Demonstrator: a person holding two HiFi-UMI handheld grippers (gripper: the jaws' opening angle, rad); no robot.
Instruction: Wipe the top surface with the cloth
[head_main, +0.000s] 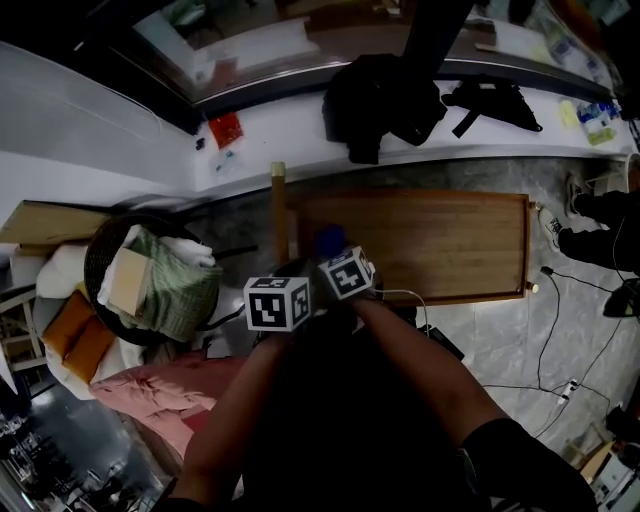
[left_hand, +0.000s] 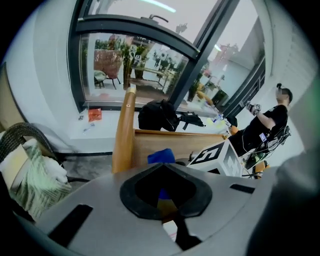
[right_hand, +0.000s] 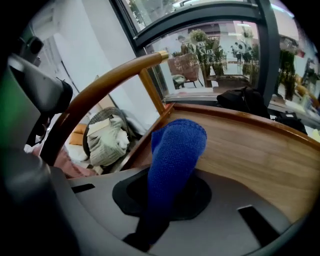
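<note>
Two claws sit close together over the near left end of the wooden surface (head_main: 440, 240), their marker cubes almost side by side in the head view. The right claw (right_hand: 147, 235) is clenched on the blue cloth (right_hand: 175, 150), which stands out from between its jaws as a thick folded roll with a rounded free end. That end lies over the left part of the surface, near the raised rim; whether it touches the wood cannot be told. The left claw (left_hand: 182, 235) has its jaws together with nothing between them, and its view looks past the right claw's marker cube toward the same blue roll. A curved wooden rail (right_hand: 105, 80) rises at the left edge of the surface. Left of it, on the floor, a dark wicker basket (head_main: 100, 250) holds folded green and white fabrics, with pink fabric (head_main: 150, 390) lying nearer the person. Beyond the surface, a black bag (head_main: 385, 100) rests on the white ledge under the window.
</note>
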